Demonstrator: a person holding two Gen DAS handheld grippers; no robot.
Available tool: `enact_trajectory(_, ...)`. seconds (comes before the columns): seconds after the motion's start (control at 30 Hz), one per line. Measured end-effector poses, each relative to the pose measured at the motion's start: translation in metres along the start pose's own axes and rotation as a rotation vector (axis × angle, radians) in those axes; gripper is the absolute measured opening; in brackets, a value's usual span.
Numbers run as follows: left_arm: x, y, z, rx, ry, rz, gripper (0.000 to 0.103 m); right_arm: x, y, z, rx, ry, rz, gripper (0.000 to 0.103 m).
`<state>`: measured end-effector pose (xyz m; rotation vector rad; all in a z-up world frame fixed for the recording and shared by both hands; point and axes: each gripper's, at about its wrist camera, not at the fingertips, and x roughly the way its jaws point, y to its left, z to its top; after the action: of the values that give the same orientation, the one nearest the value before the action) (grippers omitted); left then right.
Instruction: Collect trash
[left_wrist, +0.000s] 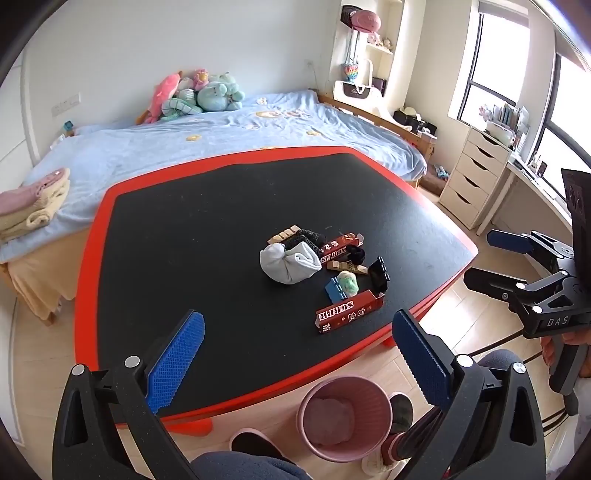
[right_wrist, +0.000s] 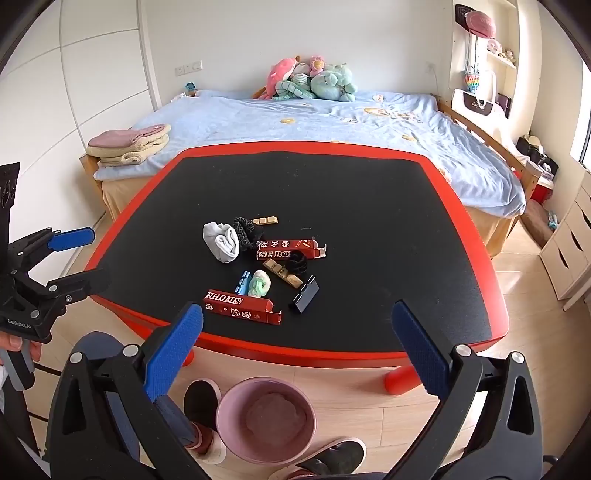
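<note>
Black-topped bench (right_wrist: 369, 221) with a red rim, its far edge lying just beside a blue-covered bed (right_wrist: 332, 122) at 12 o'clock; wide bare surface surrounds a small central clutter on all sides, and open wooden floor (right_wrist: 517, 280) runs past the bench at 3 o'clock toward white drawers (left_wrist: 472, 173). Left gripper (left_wrist: 295, 354) and right gripper (right_wrist: 295, 350) both hover short of the near rim, jaws spread wide and empty, angled down toward the bench. The clutter lies at 12 o'clock from each pair of jaws, well apart from them: a red carton (right_wrist: 242, 306) nearest, a second red carton (right_wrist: 288, 249) behind it, a crumpled green-white wad (right_wrist: 260, 283) just beside a blue clip (right_wrist: 242, 280), a black binder clip (right_wrist: 304, 293), wooden pieces (right_wrist: 282, 273), a white sock roll (right_wrist: 221, 242) and a dark patterned sock (right_wrist: 247, 229). A pink bin (right_wrist: 266, 419) stands on the floor at 6 o'clock from the bench's near edge, between the person's slippered feet (right_wrist: 201, 398).
</note>
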<state>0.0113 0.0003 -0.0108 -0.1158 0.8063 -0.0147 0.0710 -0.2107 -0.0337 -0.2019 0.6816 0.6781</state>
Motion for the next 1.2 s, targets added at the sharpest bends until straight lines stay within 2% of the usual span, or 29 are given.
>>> enact_trajectory(0.57,0.0014,0.0059,0.0000,-0.008,-0.003,0.025,0.098,0.0026,0.0024,0.0007,0.000,0.006,0.010,0.100)
enact_trajectory(1.2,0.0053,0.0084,-0.0022,-0.008,0.006,0.020,0.098,0.0045,-0.0019,0.0001,0.013,0.022,0.020,0.100)
